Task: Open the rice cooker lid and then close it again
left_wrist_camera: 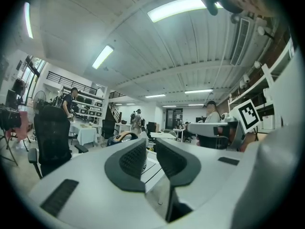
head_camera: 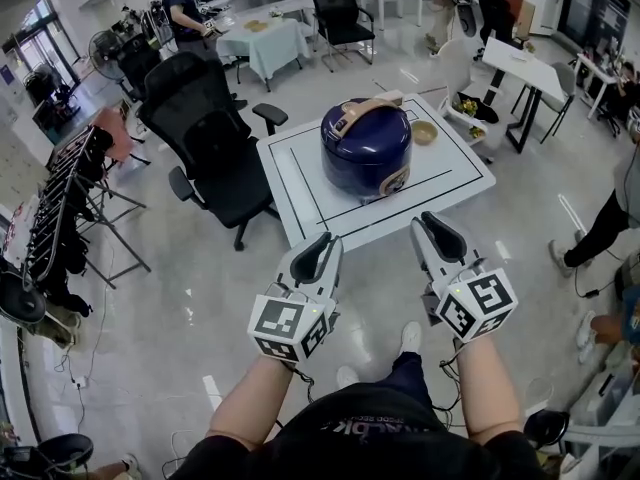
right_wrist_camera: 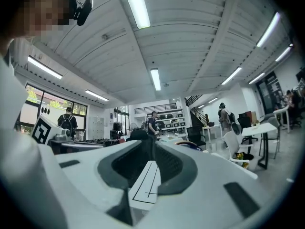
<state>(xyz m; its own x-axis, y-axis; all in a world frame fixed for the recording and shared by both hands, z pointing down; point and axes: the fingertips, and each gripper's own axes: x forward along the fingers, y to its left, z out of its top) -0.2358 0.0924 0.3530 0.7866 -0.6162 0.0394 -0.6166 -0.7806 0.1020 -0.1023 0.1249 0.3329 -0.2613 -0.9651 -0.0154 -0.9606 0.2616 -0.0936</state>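
So nothing has touched the cooker yet, this is the reach-in part. Starting at the left of the head view there's a black office chair (head_camera: 215,138) parked right against the white table (head_camera: 300,218), so I'd keep that side's elbow tucked in. The left gripper (head_camera: 322,246) sits lower left of centre, held level, with its fingers barely parted: a thin slit with nothing in it. The blue rice cooker (head_camera: 365,148) is in the middle of the table, upper centre of the frame, lid down and its tan handle (head_camera: 365,111) folded across the top. The tan panel (head_camera: 395,181) low on its front is probably where the lid release is, but I can't make out a button from here. The right gripper (head_camera: 432,226) is lower right of centre, also level, fingers spread a bit wider and also empty. My take: walk both in slow and level, brace the body with one, poke the release with the other's tips, and don't grab the handle, since that would likely lift the whole pot.
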